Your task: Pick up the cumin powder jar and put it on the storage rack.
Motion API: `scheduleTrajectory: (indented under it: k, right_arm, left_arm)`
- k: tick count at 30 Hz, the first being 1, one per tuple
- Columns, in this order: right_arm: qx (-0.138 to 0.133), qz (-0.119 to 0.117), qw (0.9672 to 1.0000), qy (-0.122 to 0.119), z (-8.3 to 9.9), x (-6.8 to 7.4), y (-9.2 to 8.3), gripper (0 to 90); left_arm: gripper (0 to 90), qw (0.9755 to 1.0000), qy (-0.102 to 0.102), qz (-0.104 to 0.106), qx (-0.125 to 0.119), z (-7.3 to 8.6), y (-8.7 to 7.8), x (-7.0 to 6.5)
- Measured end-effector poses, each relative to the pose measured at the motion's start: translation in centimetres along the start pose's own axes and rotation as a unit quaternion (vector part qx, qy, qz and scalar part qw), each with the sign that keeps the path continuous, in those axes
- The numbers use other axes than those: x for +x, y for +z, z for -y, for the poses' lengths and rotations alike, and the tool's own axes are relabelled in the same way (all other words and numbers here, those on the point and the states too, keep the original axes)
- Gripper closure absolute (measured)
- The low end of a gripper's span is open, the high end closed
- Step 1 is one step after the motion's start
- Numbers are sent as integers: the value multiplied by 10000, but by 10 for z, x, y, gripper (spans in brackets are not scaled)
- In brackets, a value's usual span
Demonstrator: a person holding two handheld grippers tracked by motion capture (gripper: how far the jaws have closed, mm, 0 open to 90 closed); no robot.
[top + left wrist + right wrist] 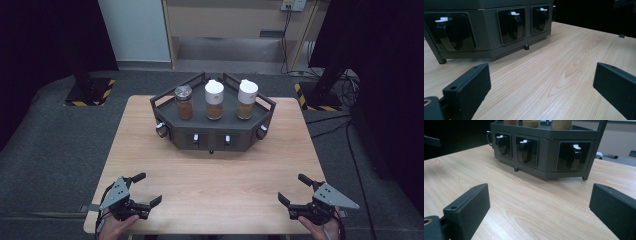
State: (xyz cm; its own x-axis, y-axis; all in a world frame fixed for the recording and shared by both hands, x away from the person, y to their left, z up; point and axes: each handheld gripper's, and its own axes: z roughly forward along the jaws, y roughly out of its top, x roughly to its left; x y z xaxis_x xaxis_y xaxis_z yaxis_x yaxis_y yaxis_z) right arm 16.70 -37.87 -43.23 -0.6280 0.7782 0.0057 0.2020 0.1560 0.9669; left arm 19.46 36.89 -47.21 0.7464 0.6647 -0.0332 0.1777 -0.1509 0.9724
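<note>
A: At near-left table edge, high view: left gripper (148,189), jaws spread wide, nothing between them. Person's hand (116,226) holds it from below the edge. It rests low over the wooden table (210,180), pointing toward the centre.

B: Left gripper view agrees? Both black jaws far apart, bare wood grain between them?

A: Yes. Empty. Ahead of them, the dark rack (486,27), front face showing recessed black handles with white tabs. Rack well apart from the jaws.

B: Middle of table next.

A: Rack (212,135) sits at the far centre, angled sides, low rail around the top. Three jars on it in a row. Leftmost: jar with a clear lid (183,102), brown contents. Centre: white-capped jar (214,100), brown powder. Rightmost: second white-capped jar (247,99), paler contents. All upright, spaced apart, not touching.

B: Right side?

A: Right gripper (294,190) at the near-right edge, mirror of the left one, jaws wide apart, holding nothing. Hand (322,230) under it at the edge.

B: Right gripper view?

A: Jaws gape at both lower corners, table between. Rack (544,152) ahead, jar bottoms just visible along the top edge. Both grippers well apart from rack and jars.
</note>
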Motion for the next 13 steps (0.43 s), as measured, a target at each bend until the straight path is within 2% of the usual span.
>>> scheduleTrajectory:
  k: [13]
  right_arm:
    - [79,-27,9999,77,0,-2,1,33]
  left_arm:
    - [3,10000,-10,19,8,0,1,0]
